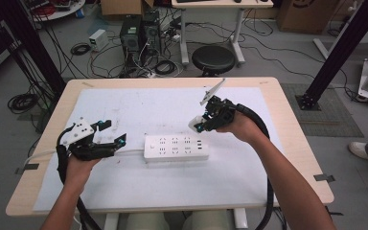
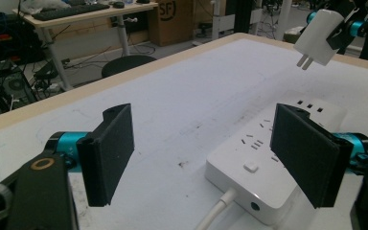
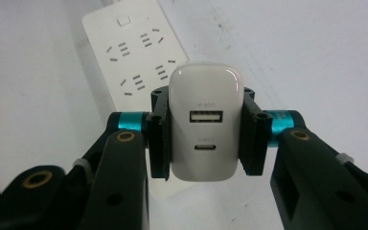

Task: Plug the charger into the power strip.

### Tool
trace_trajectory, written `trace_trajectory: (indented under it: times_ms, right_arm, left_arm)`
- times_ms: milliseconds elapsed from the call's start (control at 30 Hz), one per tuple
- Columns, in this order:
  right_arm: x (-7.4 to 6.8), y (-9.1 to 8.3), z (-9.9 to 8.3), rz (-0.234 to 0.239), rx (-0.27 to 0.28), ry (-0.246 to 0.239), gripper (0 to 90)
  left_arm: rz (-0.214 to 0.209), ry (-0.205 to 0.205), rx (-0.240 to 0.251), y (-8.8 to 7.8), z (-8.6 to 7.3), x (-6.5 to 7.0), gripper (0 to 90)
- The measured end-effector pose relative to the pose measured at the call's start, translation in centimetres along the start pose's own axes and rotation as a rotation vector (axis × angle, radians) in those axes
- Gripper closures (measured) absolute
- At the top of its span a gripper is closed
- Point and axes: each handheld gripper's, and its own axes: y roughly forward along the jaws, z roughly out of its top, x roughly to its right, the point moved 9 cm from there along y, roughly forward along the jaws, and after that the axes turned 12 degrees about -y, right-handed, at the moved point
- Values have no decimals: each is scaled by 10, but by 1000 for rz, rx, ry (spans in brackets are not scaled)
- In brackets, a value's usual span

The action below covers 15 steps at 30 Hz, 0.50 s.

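Observation:
A white power strip (image 1: 176, 147) lies flat near the middle of the white mat, its cable leading left. My right gripper (image 1: 199, 125) hovers just above the strip's right end, shut on a white USB charger (image 3: 204, 122) whose two ports face the camera. The same charger (image 2: 319, 37) hangs in the air with its two prongs pointing down. The strip (image 3: 139, 52) lies below it. My left gripper (image 1: 111, 134) is open at the strip's left end, low over the mat. Its jaws stand wide apart, and the strip's switch end (image 2: 268, 163) lies between and past them.
The white mat (image 1: 124, 105) covers most of the wooden table (image 1: 287, 110). A black stool (image 1: 213, 59) stands just beyond the far edge. Computer towers and tangled cables sit on the floor behind, and black frame posts rise at both sides.

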Motion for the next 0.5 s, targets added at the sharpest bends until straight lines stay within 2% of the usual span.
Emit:
trace_trajectory:
  times_ms: [233,400,500]
  right_arm:
    - [-2,17,-3,29,-74,-87,636]
    - [-4,29,-1,49,-111,-153,636]
    - [-5,34,-1,64,-130,-177,637]
  left_arm:
    - [-8,2,-10,2,-2,0,232]
    - [-9,4,-13,4,-2,-1,232]
    - [-10,2,-15,5,-3,0,232]
